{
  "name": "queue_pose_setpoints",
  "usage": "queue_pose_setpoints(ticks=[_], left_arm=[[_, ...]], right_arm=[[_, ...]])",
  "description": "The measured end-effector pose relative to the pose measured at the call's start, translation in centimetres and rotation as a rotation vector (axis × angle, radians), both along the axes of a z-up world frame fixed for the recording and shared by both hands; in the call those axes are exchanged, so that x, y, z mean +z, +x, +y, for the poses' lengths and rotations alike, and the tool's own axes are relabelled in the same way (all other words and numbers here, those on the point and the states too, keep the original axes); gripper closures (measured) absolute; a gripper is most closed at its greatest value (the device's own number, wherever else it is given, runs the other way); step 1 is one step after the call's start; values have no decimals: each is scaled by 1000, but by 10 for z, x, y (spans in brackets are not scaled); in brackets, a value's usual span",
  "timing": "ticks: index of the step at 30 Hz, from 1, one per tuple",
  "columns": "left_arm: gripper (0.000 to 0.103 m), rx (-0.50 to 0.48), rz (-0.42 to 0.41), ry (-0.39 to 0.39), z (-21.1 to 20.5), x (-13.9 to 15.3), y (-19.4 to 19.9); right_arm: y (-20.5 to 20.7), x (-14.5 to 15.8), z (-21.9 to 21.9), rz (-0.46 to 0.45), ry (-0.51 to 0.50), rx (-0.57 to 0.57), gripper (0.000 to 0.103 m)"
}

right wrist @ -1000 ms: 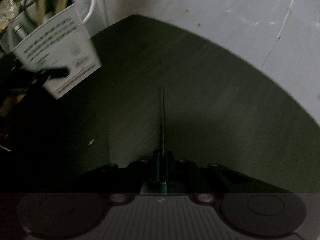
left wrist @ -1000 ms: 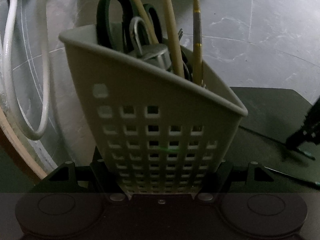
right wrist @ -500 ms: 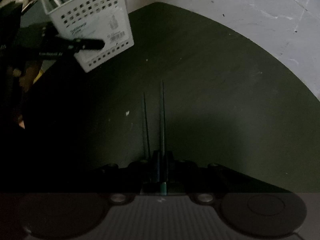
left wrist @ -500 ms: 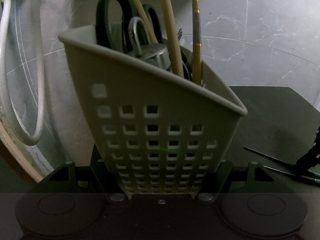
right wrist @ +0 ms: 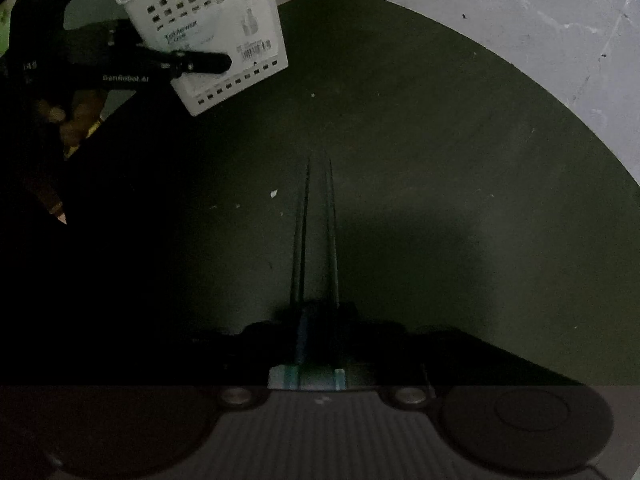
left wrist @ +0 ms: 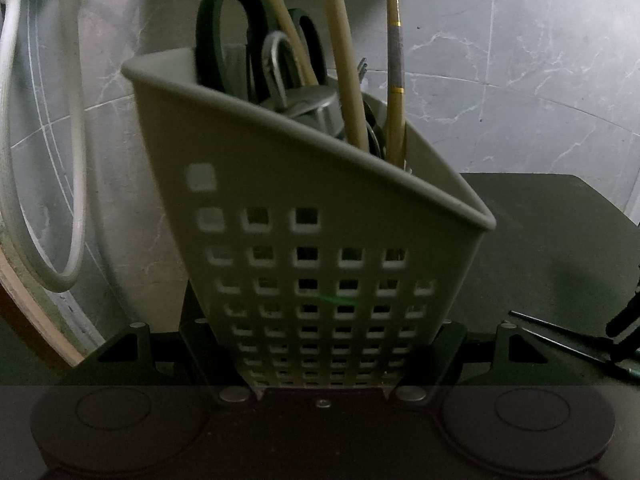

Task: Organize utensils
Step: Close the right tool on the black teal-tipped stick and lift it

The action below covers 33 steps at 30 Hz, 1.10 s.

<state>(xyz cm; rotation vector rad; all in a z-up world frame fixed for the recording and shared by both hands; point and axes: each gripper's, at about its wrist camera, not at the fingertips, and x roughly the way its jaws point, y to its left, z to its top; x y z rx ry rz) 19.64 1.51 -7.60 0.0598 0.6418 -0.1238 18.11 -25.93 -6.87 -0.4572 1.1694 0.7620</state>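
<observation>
Your left claw (left wrist: pixel 320 360) is clenched on the basket (left wrist: pixel 312 240), up at eleven o'clock from your right claw (right wrist: pixel 318 320), whose jaws are opening around two chopsticks (right wrist: pixel 316 240) on the desk (right wrist: pixel 440 160). Gather both sticks before squeezing.

A pale grey caddy (left wrist: pixel 312 216) pierced with a grid of square holes carries dark green-handled scissors (left wrist: pixel 224 36), tan chopsticks (left wrist: pixel 344 64) and a gold-banded pair (left wrist: pixel 394 80); two dark chopsticks (right wrist: pixel 316 240) with teal ends lie on the dark green surface (right wrist: pixel 440 160); behind, white-veined grey marble (left wrist: pixel 520 60)
</observation>
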Motion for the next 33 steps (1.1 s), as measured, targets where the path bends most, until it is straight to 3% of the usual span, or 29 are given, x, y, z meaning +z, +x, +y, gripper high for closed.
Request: queue_pose_setpoints(ticks=[2,4,9,12,14,17,27,30,33], left_arm=[[27,-1,1,0,0,0,0],[27,-1,0,0,0,0,0],[27,0,1,0,-1,0,0],[27,-1,0,0,0,0,1],[27,-1,0,0,0,0,1],[27,0,0,0,0,0,1],[27,1,1,-1,-1,0,1],[27,1,1,-2,-1,0,1],[27,4,0,-7,-1,0,1]], right_arm=[[2,1,-1,11,10,-11,68],[5,0,-2,33,28,-33,55],[8,-4,1,60,42,-77,48],[0,-7,11,20,-21,-61,50],[-5,-8,18,-16,-69,-49,61],[-4,-7,22,-38,-82,-72,89],[18,-6,37,-8,-113,-79,82],[26,-6,40,10,-129,-88,89],[25,-6,40,10,-127,-98,90]])
